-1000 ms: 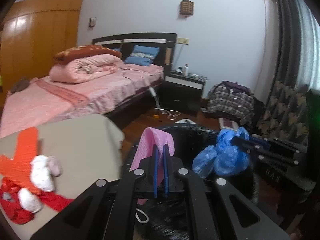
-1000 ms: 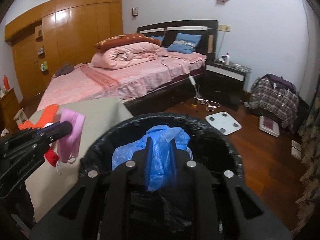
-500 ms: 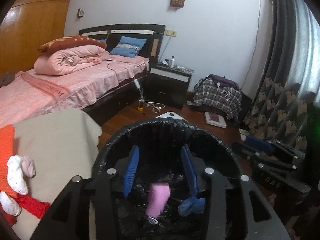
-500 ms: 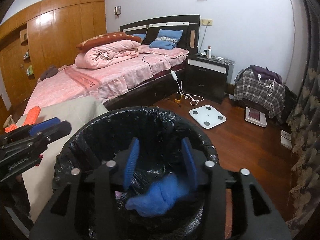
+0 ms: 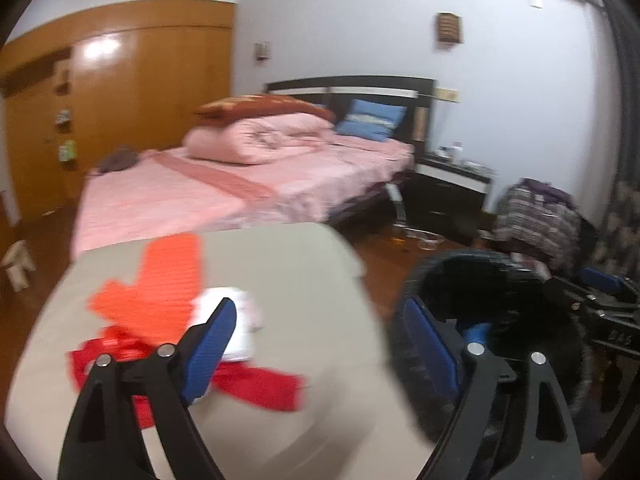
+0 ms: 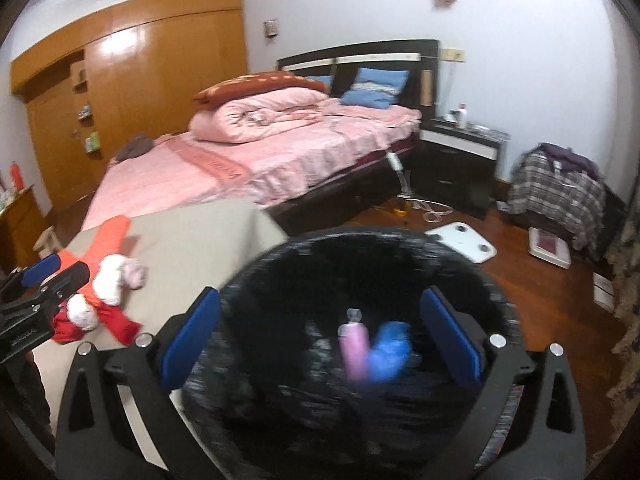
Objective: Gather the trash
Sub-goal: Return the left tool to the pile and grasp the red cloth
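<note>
My left claw [image 5: 320, 344] is spread wide with nothing between its blue pads, and its jaws have just been opening. My right claw [image 6: 320, 336] is spread wide too, also just opened, and it pinches nothing. It hangs over the round bin with the black plastic bag liner [image 6: 400, 240].

Inside that bin I see two things lying low on the black bag: a soft pink piece of trash [image 6: 354, 350] and a crumpled blue plastic bag [image 6: 390, 350]. They sit side by side, touching or almost touching. The picture is blurry, so I cannot tell if anything else is under them.

More trash waits on the beige cloth-covered table [image 5: 300, 280]. There is a flat orange ribbed piece [image 5: 160, 288], some white crumpled tissue wads [image 5: 236, 320] and a red scrap of cloth or wrapper [image 5: 260, 386]. The tissues lie on top of the orange and red pieces. My left claw is just in front of them.

Here is what I think could go wrong. The tissues are soft and small, so my pads may only nip a corner and drop them on the wooden floor [image 6: 540, 292]. The red scrap is floppy and may drag the tissues along and spill them. If I pinch too low, I may grab the table cloth too. The bin's edge is close to the table, so a fast swing could bump it.
</note>
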Motion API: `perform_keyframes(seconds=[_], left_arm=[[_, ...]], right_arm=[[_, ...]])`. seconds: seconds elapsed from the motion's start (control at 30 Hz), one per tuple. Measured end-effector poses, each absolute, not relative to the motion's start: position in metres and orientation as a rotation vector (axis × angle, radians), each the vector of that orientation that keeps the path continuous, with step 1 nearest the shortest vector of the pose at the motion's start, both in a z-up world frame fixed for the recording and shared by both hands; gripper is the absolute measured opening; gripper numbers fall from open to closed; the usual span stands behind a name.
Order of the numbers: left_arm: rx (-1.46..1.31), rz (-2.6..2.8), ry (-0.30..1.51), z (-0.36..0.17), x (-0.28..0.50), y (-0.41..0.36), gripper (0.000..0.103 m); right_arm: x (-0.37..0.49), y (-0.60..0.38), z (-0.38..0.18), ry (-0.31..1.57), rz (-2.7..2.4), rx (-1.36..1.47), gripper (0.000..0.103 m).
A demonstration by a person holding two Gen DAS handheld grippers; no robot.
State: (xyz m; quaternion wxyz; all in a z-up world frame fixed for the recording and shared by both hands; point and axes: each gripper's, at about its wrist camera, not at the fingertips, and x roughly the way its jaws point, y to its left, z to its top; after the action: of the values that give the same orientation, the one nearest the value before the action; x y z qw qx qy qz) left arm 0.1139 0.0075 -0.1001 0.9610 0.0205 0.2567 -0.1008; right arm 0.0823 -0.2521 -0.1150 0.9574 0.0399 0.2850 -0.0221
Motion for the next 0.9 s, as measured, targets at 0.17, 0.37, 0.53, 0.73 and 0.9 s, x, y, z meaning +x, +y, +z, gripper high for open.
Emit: perform_keyframes(seconds=[0.17, 0.37, 0.53, 0.73, 0.9], left_arm=[[0.045, -0.073, 0.52, -0.104, 0.104, 0.058, 0.085], [0.043, 0.062, 0.543, -0.117, 0.095, 0.115, 0.085], [0.025, 0.137, 0.585, -0.133, 0.095, 0.148, 0.084], [-0.013, 0.147, 0.645, -0.156, 0.102, 0.164, 0.076], [-0.033, 0.127, 0.685, -0.169, 0.111, 0.166, 0.068]], right_arm=[[0.097, -0.202, -0.113, 0.573, 0.058, 0.054, 0.097], [0.106, -0.149, -0.116, 0.562, 0.149, 0.021, 0.097], [0.112, -0.115, -0.124, 0.567, 0.201, -0.011, 0.097], [0.117, -0.095, -0.134, 0.595, 0.224, -0.036, 0.097], [0.119, -0.089, -0.143, 0.615, 0.229, -0.049, 0.097]])
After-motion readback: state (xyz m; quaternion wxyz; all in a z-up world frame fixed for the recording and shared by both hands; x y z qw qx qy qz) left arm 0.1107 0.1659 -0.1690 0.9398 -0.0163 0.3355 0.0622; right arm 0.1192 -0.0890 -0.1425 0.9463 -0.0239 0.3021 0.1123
